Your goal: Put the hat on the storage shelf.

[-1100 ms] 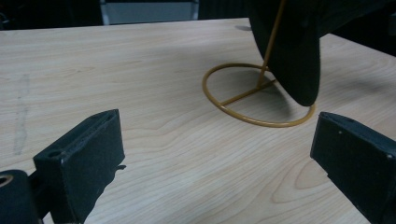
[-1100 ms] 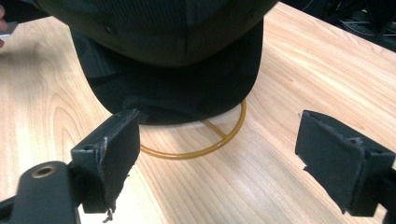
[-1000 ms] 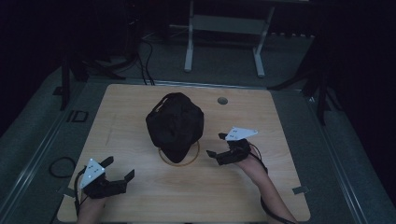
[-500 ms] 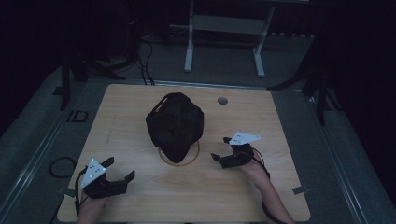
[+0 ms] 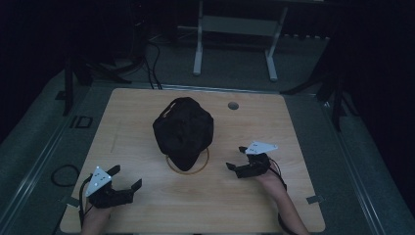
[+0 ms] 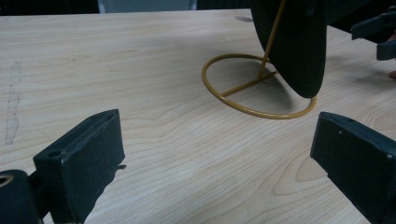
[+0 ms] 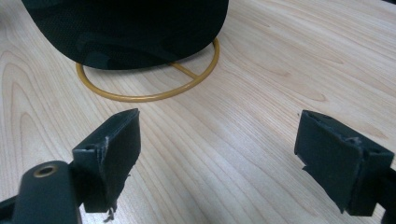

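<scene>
Centrally, black fabric cap sits on thin gold wire stand with ring base, mid light wooden table. Left gripper near front-left corner, jaws wide apart, empty. Right gripper just right of ring, wide open, empty. Left gripper view reveals upright wire under cap; high view hides it.

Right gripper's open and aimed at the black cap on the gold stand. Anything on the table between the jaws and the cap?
Nothing visible. In the right gripper view only bare wooden table lies between the open right gripper and the black cap hanging over the gold wire stand. The high view shows the same open stretch.
</scene>
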Motion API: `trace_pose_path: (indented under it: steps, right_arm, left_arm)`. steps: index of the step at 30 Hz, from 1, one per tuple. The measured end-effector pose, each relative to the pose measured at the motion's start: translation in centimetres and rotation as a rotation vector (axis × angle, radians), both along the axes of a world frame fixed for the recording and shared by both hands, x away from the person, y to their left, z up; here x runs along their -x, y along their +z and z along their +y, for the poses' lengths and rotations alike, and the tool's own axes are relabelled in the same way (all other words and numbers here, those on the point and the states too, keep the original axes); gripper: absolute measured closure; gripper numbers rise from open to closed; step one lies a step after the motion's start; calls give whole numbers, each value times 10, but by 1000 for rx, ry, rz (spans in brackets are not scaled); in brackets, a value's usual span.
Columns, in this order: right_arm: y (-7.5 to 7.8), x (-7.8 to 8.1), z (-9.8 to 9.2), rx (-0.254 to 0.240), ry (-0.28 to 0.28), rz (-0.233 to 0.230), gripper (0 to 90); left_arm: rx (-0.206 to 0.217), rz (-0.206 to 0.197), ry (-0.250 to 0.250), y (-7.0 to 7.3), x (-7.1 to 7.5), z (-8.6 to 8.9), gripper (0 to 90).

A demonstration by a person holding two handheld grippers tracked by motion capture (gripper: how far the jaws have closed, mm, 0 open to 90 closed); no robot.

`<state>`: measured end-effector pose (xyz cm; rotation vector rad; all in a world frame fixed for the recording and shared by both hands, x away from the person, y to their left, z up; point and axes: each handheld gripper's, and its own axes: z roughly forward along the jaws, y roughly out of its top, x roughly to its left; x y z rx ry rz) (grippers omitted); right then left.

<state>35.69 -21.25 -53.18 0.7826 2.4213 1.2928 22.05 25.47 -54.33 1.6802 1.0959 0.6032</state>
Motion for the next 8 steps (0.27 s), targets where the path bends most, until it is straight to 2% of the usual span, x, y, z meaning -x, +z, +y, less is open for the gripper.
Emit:
trace_pose_path:
  steps: [8]
  right_arm:
    - [-4,0,-3,-5,-7,4,147]
  left_arm:
    - [6,3,0,0,-1,0,32]
